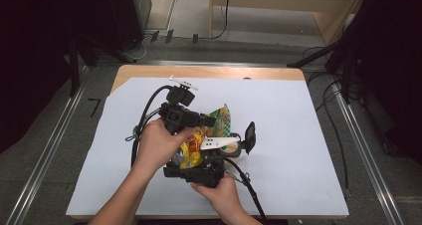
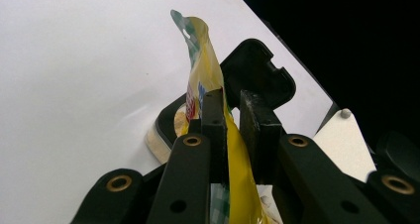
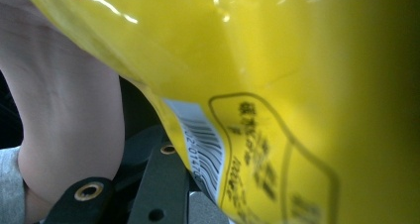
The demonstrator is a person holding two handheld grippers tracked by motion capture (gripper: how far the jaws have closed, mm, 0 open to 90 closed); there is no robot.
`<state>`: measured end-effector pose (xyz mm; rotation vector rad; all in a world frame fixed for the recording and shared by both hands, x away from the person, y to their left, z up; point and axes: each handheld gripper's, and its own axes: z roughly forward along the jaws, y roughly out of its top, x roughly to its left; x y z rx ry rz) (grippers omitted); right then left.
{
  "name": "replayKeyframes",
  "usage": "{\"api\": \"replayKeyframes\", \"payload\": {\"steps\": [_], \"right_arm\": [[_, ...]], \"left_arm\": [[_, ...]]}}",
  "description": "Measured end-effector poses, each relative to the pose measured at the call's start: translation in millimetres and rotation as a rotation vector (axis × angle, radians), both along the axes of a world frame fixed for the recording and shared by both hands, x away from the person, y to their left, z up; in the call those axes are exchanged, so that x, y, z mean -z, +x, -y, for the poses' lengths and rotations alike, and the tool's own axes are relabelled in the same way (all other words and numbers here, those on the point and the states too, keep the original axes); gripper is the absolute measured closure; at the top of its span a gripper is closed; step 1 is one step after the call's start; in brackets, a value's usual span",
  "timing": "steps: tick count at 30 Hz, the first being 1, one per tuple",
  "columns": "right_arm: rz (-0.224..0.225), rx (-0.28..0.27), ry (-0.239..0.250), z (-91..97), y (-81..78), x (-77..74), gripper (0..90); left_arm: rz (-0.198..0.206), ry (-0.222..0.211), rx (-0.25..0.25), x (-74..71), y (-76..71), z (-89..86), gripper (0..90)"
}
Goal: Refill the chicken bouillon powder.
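A yellow snack bag (image 1: pixel 211 128) is held above the white sheet between both grippers. My left gripper (image 1: pixel 208 120) reaches in from the left. In the left gripper view its jaws (image 2: pixel 233 99) stand nearly together, shut on the thin upper part of the bag (image 2: pixel 203 65), which rises past the tips. My right gripper (image 1: pixel 199 161) comes up from the table's near edge under the bag's lower end. In the right gripper view the bag's back (image 3: pixel 277 85), with barcode and print, lies close over one finger (image 3: pixel 159 184) and hides the pads. The person's forearm (image 3: pixel 69 115) is beside it.
A black upright piece (image 1: pixel 249 136) on a pale round base (image 2: pixel 159 140) stands just right of the bag. The white sheet (image 1: pixel 298 135) covers the wooden table (image 1: pixel 209 71). Cables, stands and dark equipment ring the table on the floor.
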<state>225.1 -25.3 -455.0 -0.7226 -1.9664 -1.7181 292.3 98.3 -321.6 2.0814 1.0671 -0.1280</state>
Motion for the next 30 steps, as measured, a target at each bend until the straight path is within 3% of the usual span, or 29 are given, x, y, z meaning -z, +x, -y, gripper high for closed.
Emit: {"api": "replayKeyframes", "payload": {"steps": [30], "right_arm": [[0.008,0.011,-0.014,0.6,-0.2,2.8,72.2]], "left_arm": [[-0.005,0.01,0.004,2.0,0.4,2.1,82.1]]}}
